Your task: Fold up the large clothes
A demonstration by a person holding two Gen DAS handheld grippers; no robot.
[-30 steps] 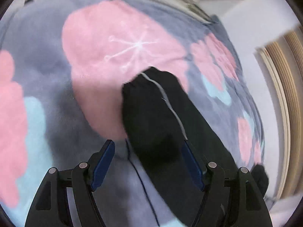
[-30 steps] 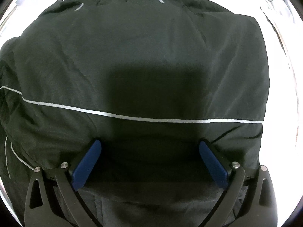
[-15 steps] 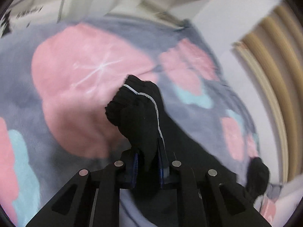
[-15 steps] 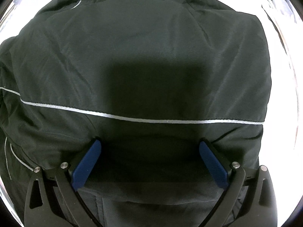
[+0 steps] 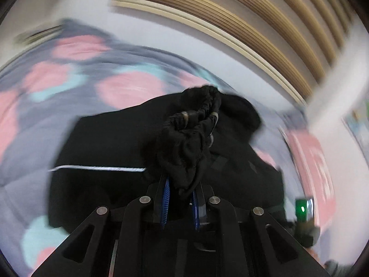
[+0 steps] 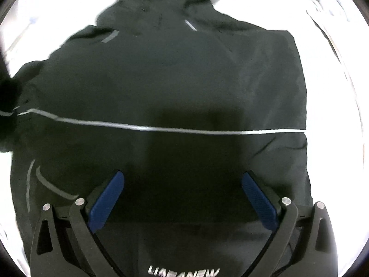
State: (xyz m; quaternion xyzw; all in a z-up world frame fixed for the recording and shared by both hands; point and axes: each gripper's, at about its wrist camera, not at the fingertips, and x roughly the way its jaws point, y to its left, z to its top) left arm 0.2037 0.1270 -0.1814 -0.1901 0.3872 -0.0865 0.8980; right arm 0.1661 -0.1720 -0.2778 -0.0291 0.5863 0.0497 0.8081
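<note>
Since a second ago our left gripper (image 5: 179, 204) has gone from spread wide around the sleeve (image 5: 191, 143) to clamped on it, and it has swung the sleeve off the blanket (image 5: 69, 87) and over the body of the jacket (image 5: 110, 147). The left view is smeared with motion, so fine detail is hard to read. We see the blue pads (image 5: 165, 204) pressed close together with the bunched black sleeve rising from between them, its gathered elastic cuff (image 5: 205, 106) uppermost. Below and behind the sleeve the jacket lies spread on the grey blanket with pink and pale blue patches, a thin white stripe (image 5: 96, 168) crossing its left part. Wooden slats (image 5: 242, 30) curve across the top of the view.

In the right view our right gripper (image 6: 182, 198) hangs over the lower part of the jacket (image 6: 175, 80), its two blue pads (image 6: 107, 202) spread wide and holding nothing. We cannot tell whether they touch the cloth. The jacket fills the view, hood end at the top, with the white stripe (image 6: 184, 130) running from side to side. The surface around it is washed out to white. A dark bunch of cloth shows at the left edge of the view.
</note>
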